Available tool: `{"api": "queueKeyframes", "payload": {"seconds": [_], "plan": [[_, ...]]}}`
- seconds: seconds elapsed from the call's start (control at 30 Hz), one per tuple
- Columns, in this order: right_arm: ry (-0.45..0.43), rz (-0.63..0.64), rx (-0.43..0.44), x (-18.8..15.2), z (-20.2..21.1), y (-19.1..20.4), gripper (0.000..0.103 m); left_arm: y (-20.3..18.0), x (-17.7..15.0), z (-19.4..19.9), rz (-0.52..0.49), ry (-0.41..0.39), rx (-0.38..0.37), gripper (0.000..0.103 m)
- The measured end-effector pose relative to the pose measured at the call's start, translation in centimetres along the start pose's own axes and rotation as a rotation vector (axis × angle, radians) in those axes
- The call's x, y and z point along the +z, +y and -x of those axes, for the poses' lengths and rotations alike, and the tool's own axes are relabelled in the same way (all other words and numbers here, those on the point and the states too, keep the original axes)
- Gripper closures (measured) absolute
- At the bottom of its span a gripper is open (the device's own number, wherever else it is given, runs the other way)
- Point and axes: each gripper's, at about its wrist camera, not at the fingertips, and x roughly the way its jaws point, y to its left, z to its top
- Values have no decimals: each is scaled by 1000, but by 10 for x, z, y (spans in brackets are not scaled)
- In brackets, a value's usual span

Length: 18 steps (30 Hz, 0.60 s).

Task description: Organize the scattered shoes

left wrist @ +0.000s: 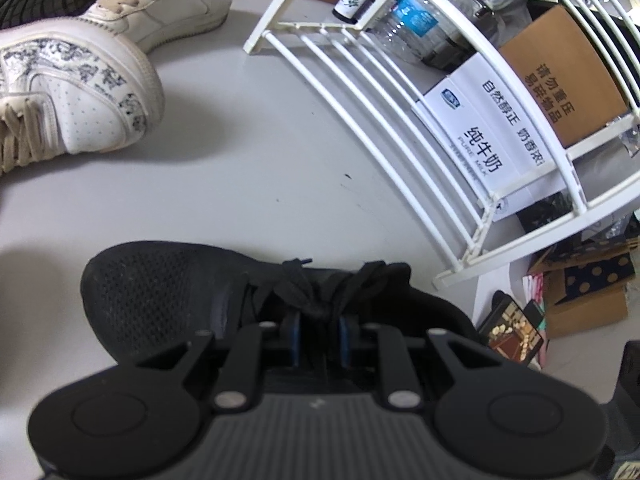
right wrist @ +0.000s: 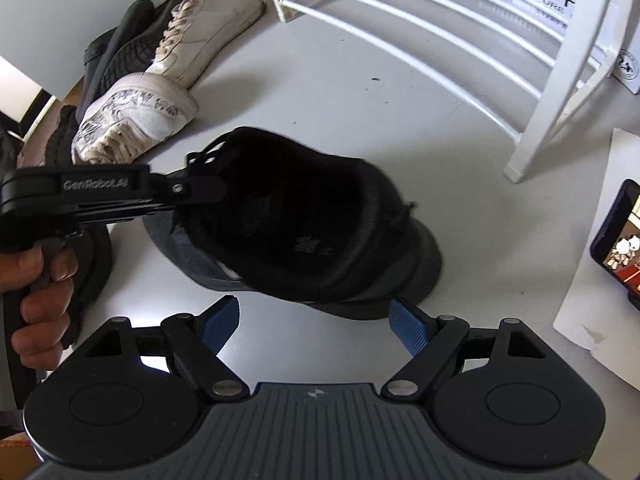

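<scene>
Right wrist view: black shoe [right wrist: 304, 224] sitting on pale floor [right wrist: 320, 92], toe toward pile of white sneakers [right wrist: 136, 120], heel nearest camera. Risk, as judgement: thin hold on laces and tongue possibly slipping, shoe tipping or swinging if lifted alone; heel possibly escaping wide fingers. Left gripper [right wrist: 200, 188] pinching nearly together on tongue and laces. Right gripper [right wrist: 316, 326] hovering with blue pads [right wrist: 408, 326] spread wide either side of heel, touching nothing. White rack [right wrist: 440, 40] waiting beyond.

White milk carton with black lettering [left wrist: 486, 136], brown cardboard box [left wrist: 568, 76], clear plastic water bottle [left wrist: 416, 26], dark phone showing cartoon [right wrist: 618, 240].
</scene>
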Motion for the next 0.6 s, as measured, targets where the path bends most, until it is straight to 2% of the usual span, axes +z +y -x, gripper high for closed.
{"api": "queueKeyframes", "payload": {"seconds": [0.13, 0.37, 0.47, 0.53, 0.6], "plan": [[-3, -3, -29, 1, -2, -2, 17, -9, -4, -4, -11, 14, -8, 83], [-54, -23, -90, 5, 2, -16, 17, -20, -12, -9, -48, 63, -68, 78], [-50, -36, -92, 3, 2, -17, 17, -22, -9, -7, -43, 80, -104, 60], [-38, -44, -78, 1, 2, -17, 17, -23, -7, 0, -57, 71, -113, 42], [-29, -49, -63, 0, 1, -15, 17, -25, -4, 11, -82, 52, -109, 35]]}}
